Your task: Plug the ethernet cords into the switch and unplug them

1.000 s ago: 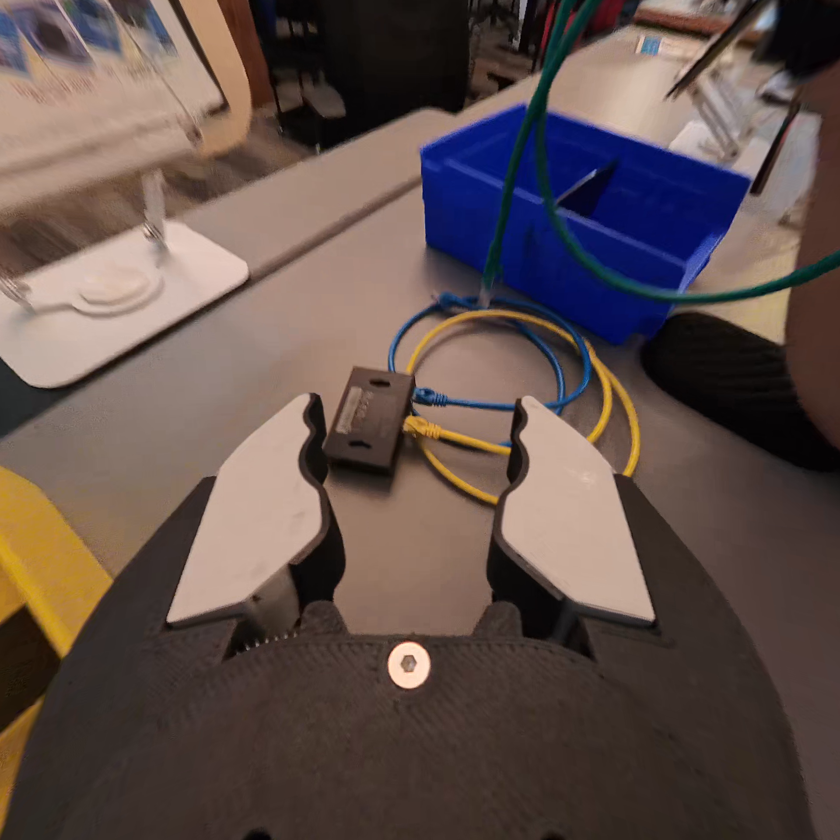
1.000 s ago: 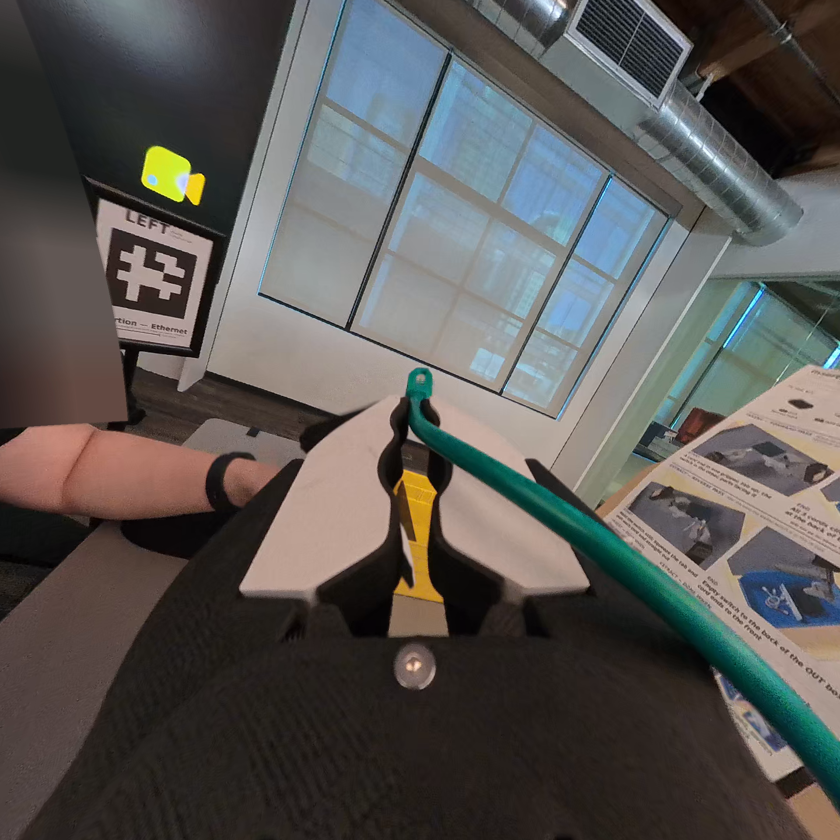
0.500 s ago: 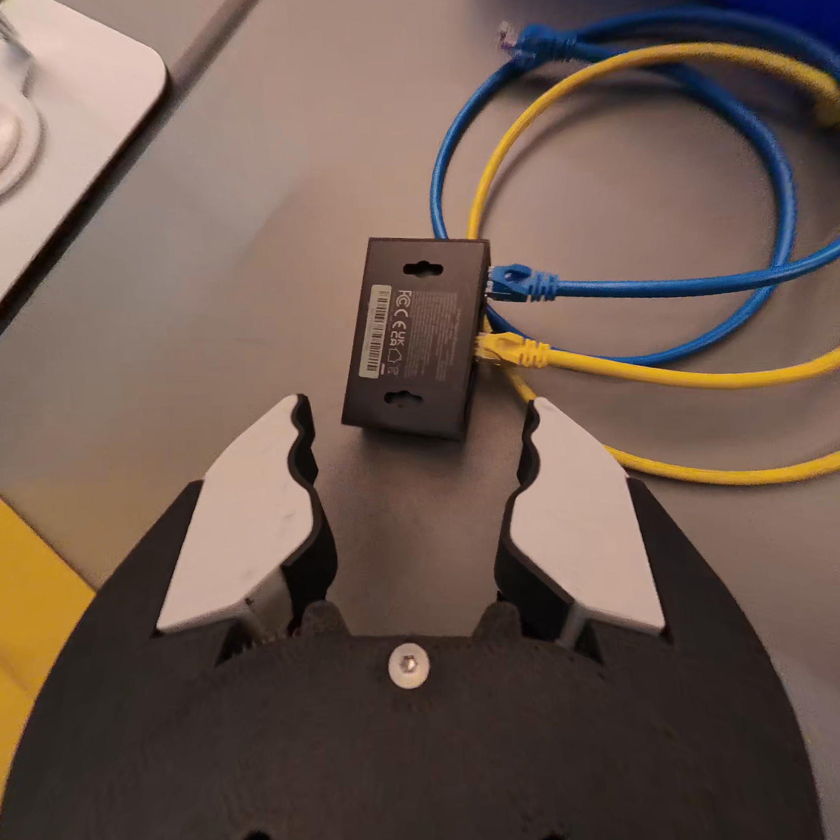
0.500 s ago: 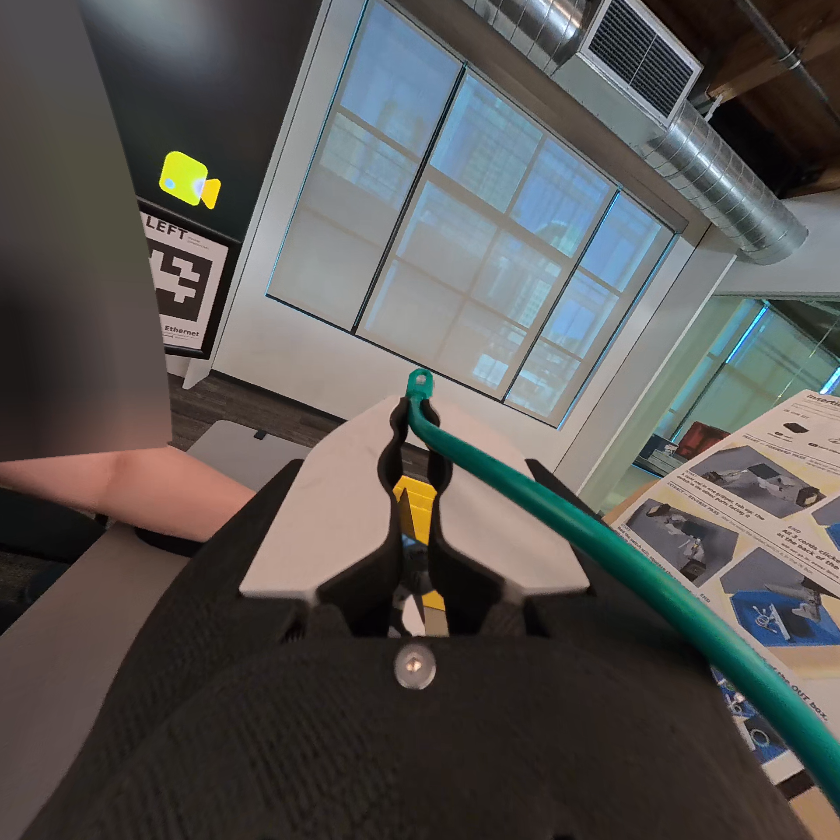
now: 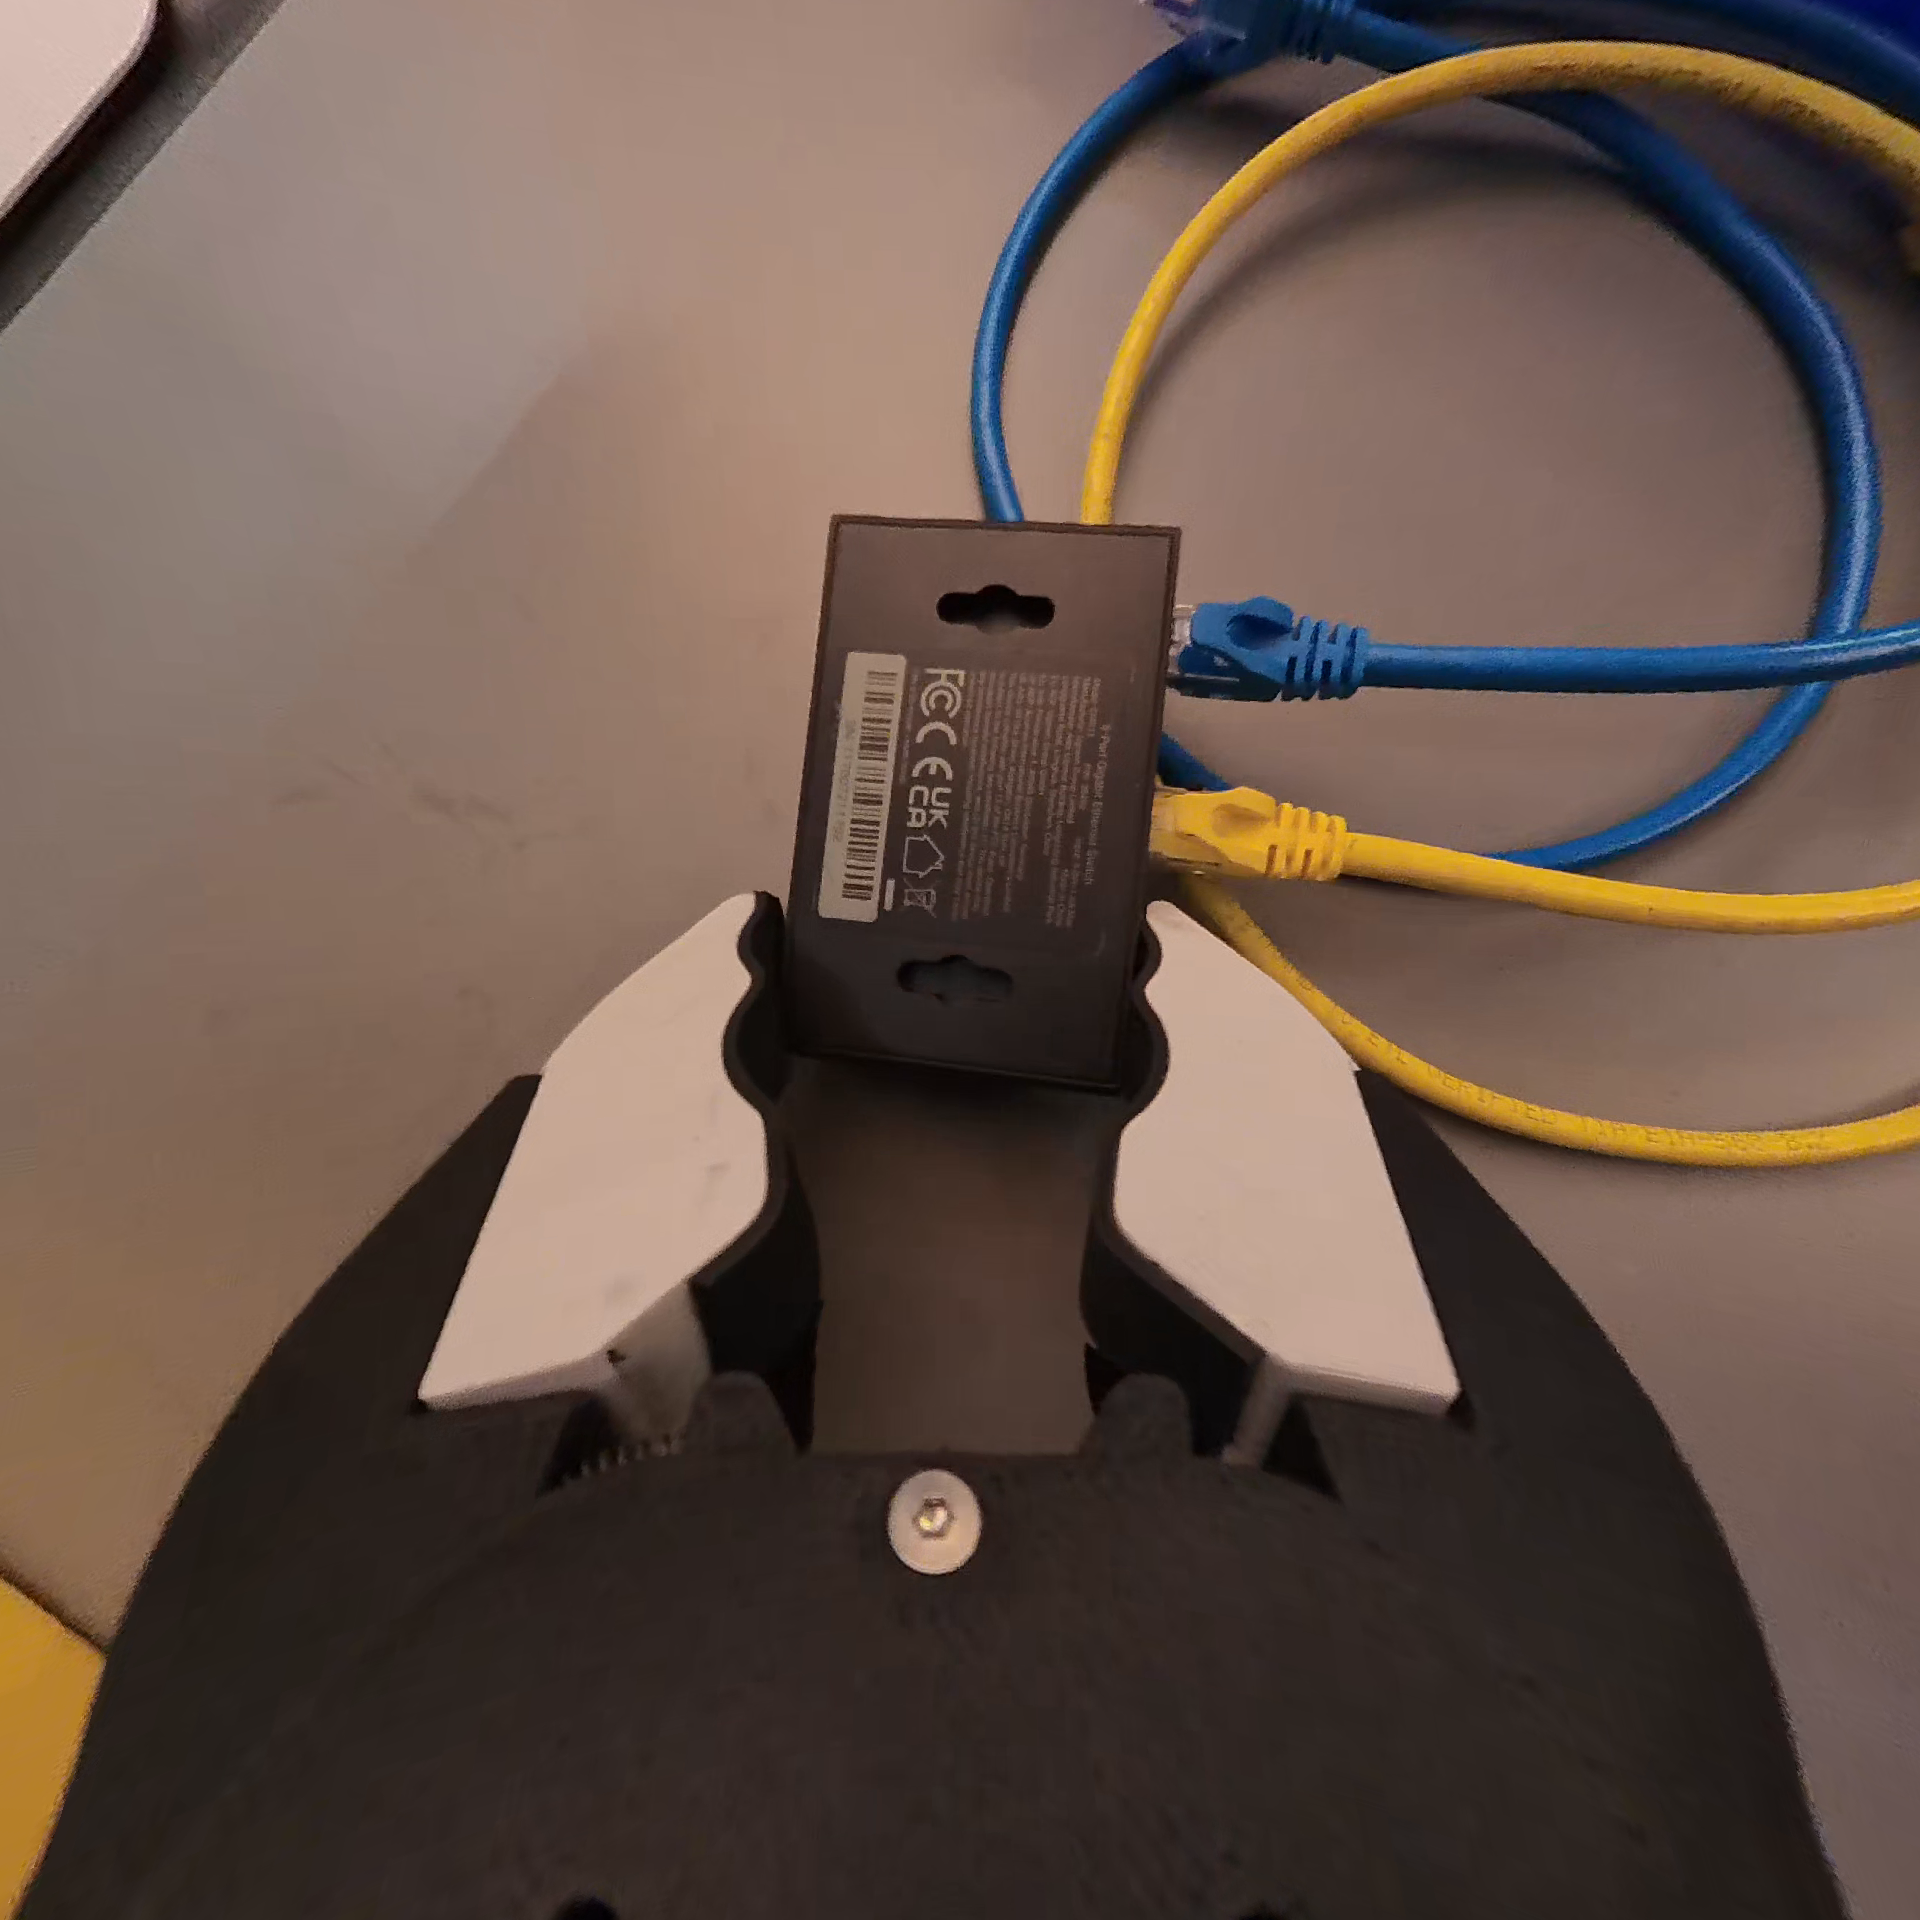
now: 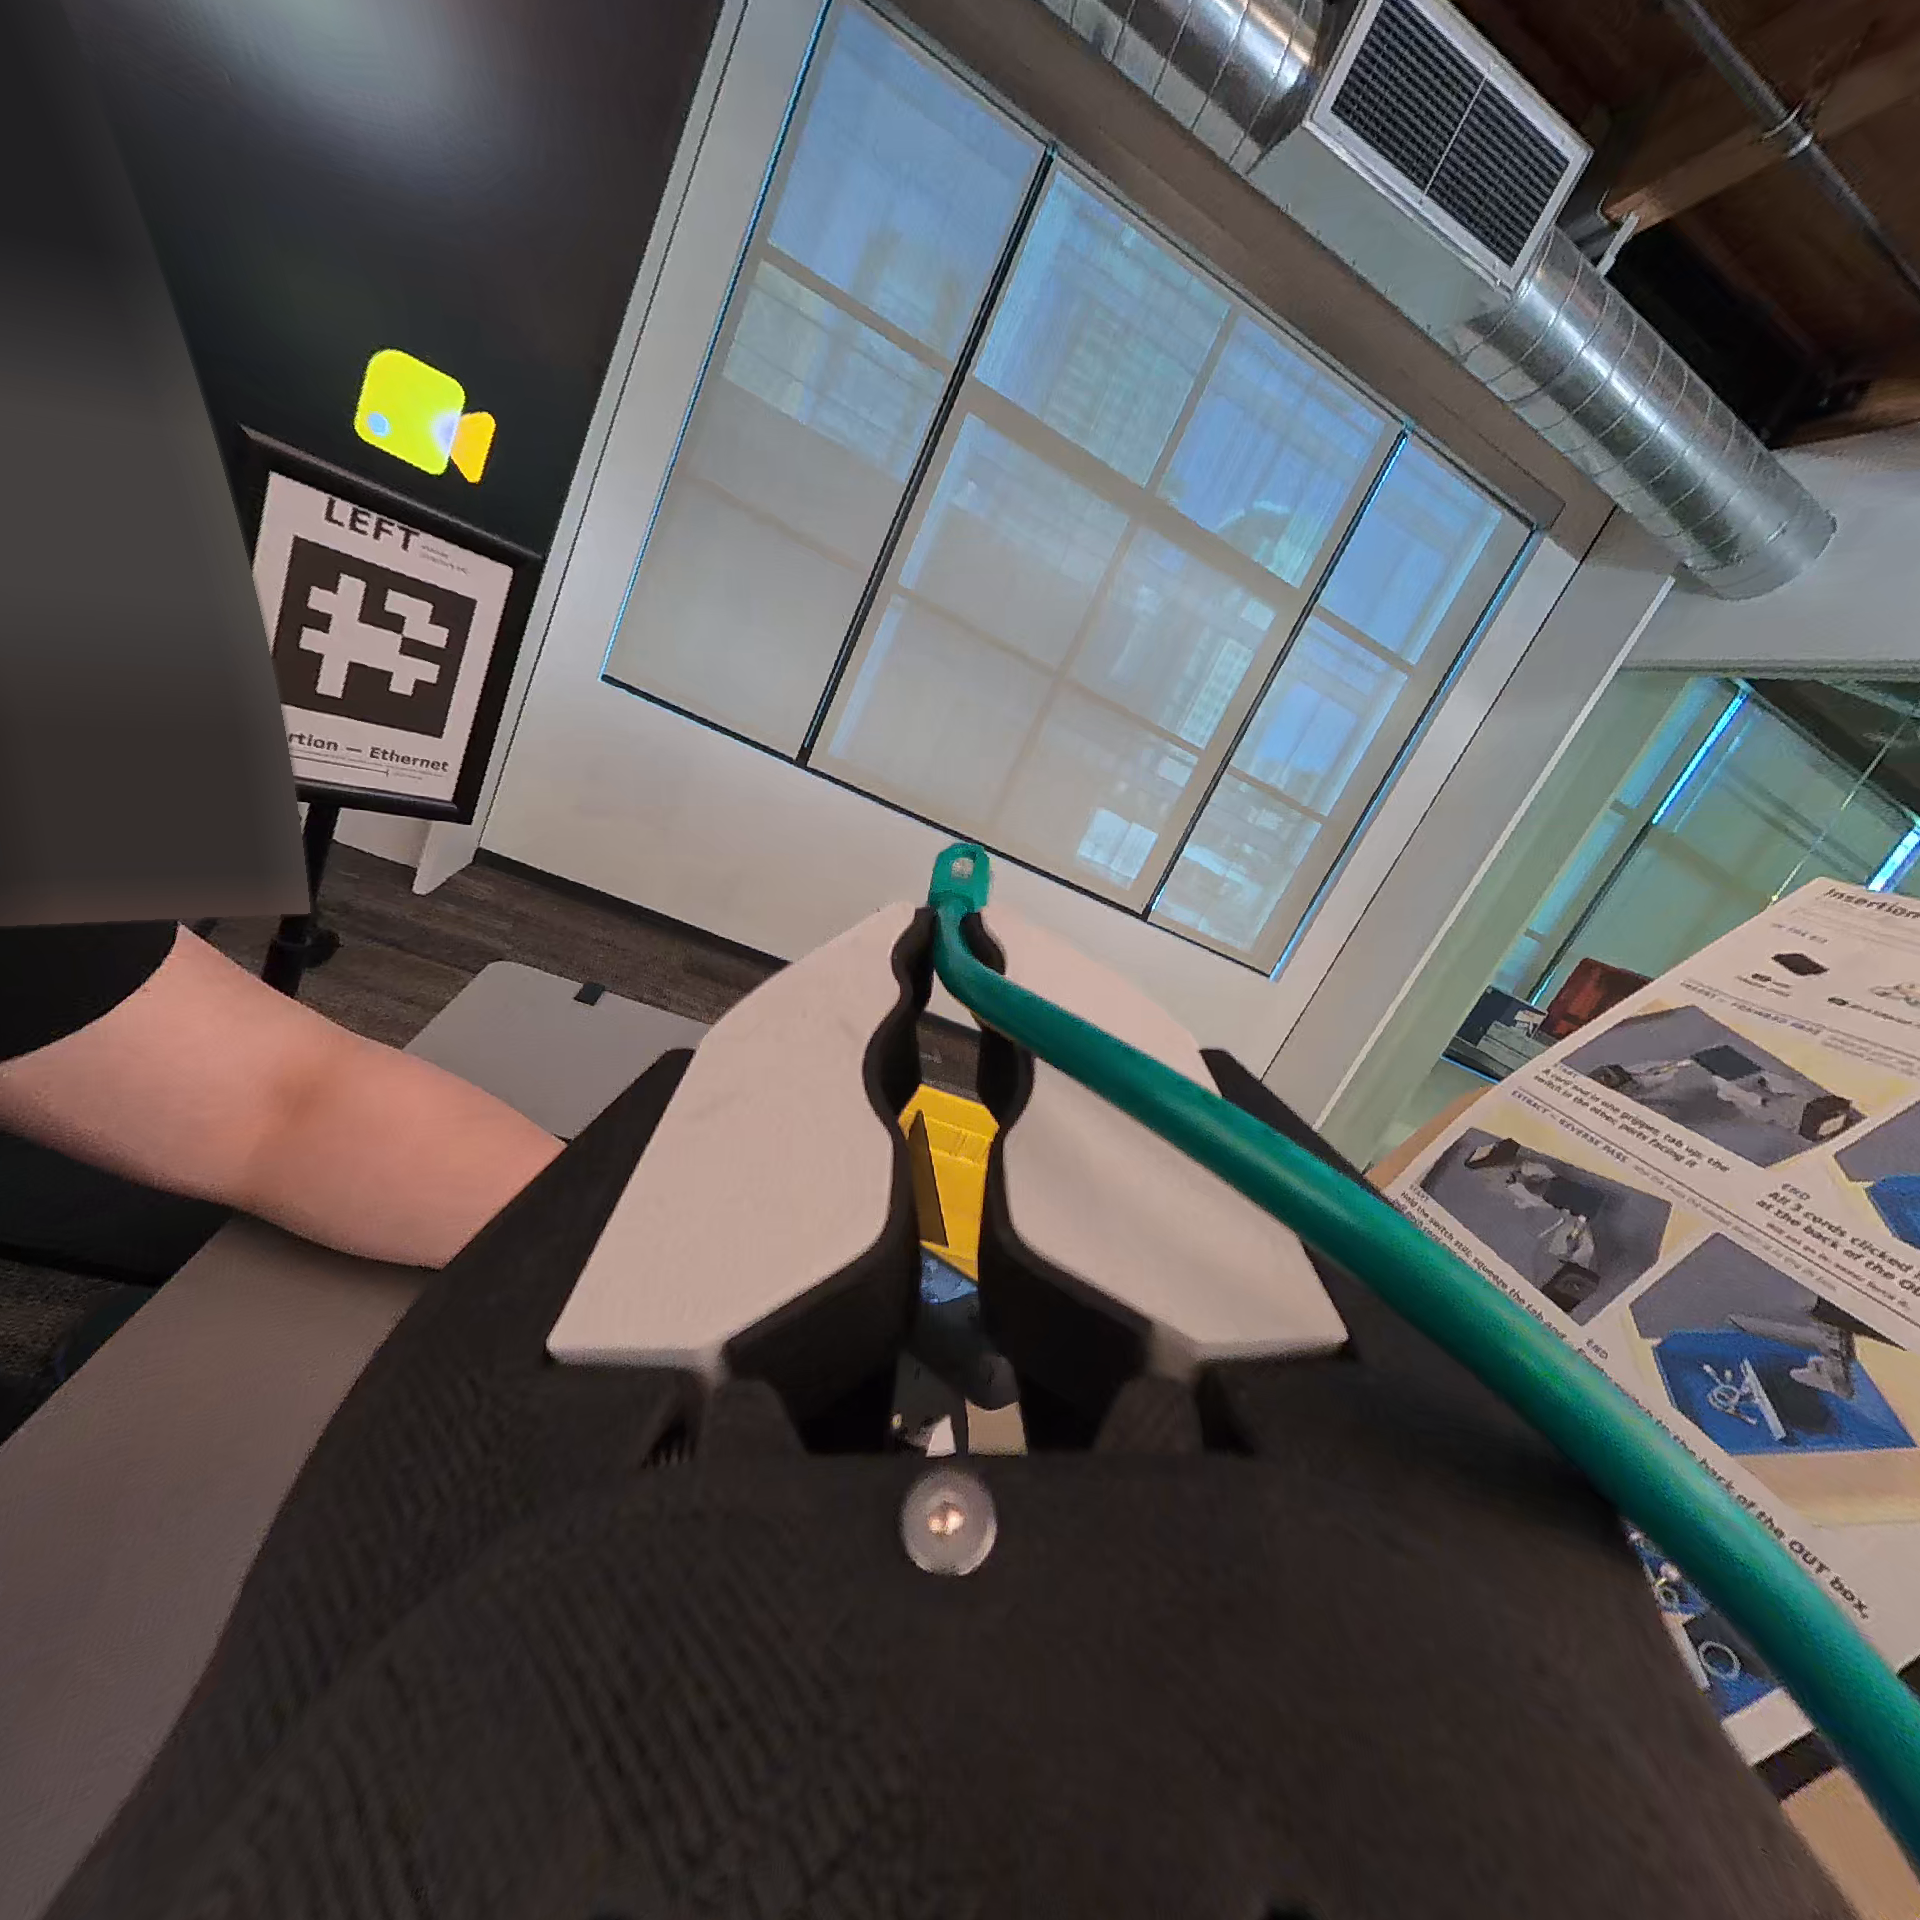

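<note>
The grey table (image 5: 416, 416) carries everything in the left wrist view. On it lies the black switch (image 5: 987, 800), underside up, with the blue cord (image 5: 1558, 665) and the yellow cord (image 5: 1507, 873) seated in 2 ports on its right edge, their slack looped behind. The left gripper (image 5: 951, 977), which hung spread short of the switch 0.5 s ago, has now moved in and closed around its near end; whether it truly clamps cannot be told. The right gripper (image 6: 940, 935), raised toward a window, stays pinched on the green cord (image 6: 1299, 1195) just behind its plug. With the switch steadied, the 3rd insertion looks ready.
</note>
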{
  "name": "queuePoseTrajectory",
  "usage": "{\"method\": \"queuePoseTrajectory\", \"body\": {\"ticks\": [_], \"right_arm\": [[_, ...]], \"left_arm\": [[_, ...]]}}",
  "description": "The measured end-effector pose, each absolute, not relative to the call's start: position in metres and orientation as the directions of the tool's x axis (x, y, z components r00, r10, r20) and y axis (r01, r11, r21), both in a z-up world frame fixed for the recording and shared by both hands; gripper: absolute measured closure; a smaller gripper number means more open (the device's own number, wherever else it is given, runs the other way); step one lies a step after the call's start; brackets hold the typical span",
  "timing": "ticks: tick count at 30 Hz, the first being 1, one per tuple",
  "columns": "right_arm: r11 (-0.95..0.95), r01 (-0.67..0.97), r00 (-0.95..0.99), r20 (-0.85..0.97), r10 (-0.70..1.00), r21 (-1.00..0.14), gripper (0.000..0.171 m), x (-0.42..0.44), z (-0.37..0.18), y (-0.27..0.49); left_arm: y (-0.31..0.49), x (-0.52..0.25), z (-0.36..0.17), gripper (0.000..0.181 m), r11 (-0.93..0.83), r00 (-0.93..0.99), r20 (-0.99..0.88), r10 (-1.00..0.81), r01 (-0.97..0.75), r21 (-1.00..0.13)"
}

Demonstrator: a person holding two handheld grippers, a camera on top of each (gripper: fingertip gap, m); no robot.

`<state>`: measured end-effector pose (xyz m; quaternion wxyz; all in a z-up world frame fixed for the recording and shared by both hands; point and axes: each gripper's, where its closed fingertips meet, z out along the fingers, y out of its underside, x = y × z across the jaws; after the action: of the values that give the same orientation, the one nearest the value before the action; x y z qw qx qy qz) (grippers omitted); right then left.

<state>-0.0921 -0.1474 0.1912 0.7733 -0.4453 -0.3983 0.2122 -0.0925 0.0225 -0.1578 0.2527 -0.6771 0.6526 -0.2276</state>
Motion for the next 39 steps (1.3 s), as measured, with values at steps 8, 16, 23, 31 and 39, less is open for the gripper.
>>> {"method": "queuePoseTrajectory", "body": {"ticks": [8, 16, 23, 31, 39], "right_arm": [[0.501, 0.06, 0.599, 0.432, 0.674, -0.864, 0.164, -0.095, 0.184, -0.138], [0.53, 0.163, 0.665, 0.489, 0.564, -0.832, 0.165, -0.083, 0.187, -0.135], [0.556, 0.249, 0.703, 0.543, 0.459, -0.793, 0.165, -0.079, 0.192, -0.137], [0.513, 0.15, 0.727, 0.446, 0.522, -0.845, 0.165, -0.07, 0.184, -0.121], [0.397, 0.162, 0.717, 0.384, 0.581, -0.903, 0.164, -0.064, 0.163, -0.102]], "left_arm": [[0.044, -0.099, -0.078, 0.12, 0.216, 0.138, -0.436, -0.89, -0.713, -0.667], [0.035, -0.116, 0.094, 0.12, 0.538, 0.3, -0.73, -0.614, -0.517, -0.666], [0.035, -0.166, 0.158, 0.12, 0.601, 0.428, -0.686, -0.589, -0.335, -0.726], [0.04, -0.197, 0.162, 0.12, 0.532, 0.337, -0.56, -0.757, -0.181, -0.827], [0.009, -0.214, 0.162, 0.12, 0.463, 0.081, -0.465, -0.881, -0.049, -0.885]]}}
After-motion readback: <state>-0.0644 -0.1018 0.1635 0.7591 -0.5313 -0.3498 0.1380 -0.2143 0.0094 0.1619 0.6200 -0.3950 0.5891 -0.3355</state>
